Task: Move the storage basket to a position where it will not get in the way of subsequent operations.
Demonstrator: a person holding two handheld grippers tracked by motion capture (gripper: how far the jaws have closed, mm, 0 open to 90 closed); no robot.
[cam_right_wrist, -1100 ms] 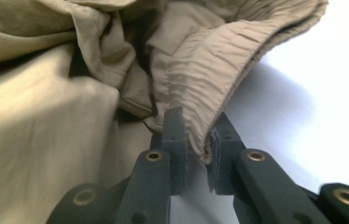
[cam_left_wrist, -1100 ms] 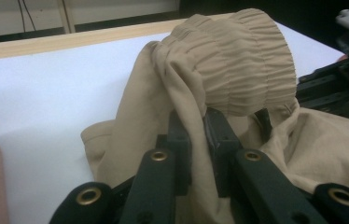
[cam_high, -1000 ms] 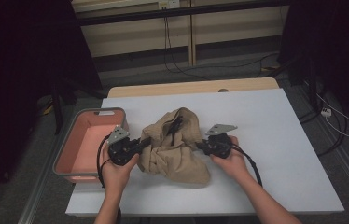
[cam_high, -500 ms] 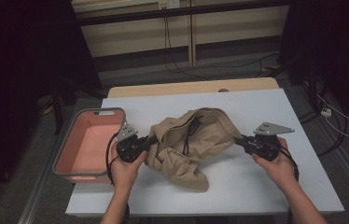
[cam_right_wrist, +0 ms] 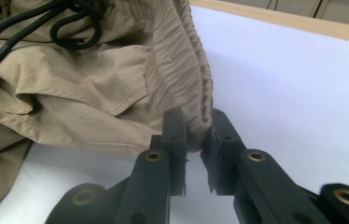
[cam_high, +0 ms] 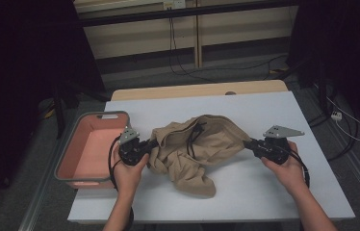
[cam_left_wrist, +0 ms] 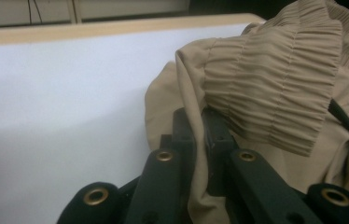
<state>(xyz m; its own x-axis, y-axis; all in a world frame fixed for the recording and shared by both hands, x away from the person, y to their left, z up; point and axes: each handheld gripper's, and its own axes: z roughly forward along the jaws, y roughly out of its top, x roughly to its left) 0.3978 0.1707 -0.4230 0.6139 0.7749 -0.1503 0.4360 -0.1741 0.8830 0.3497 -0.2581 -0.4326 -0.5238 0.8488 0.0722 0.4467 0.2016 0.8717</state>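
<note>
Plainly unlabelled tan shorts between tongs

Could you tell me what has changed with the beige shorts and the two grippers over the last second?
The right gripper has pulled away to the person's right, drawing the waistband of the beige shorts out wide, so the bunched heap has spread open. The left gripper has barely shifted. Both stay shut on the waistband, and the pink bin and white table are as before.

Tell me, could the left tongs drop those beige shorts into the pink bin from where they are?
Probably yes: the left tongs, clamped on the shorts, sit right beside the bin, with nothing between. The right tongs would likely need to let go first.
</note>
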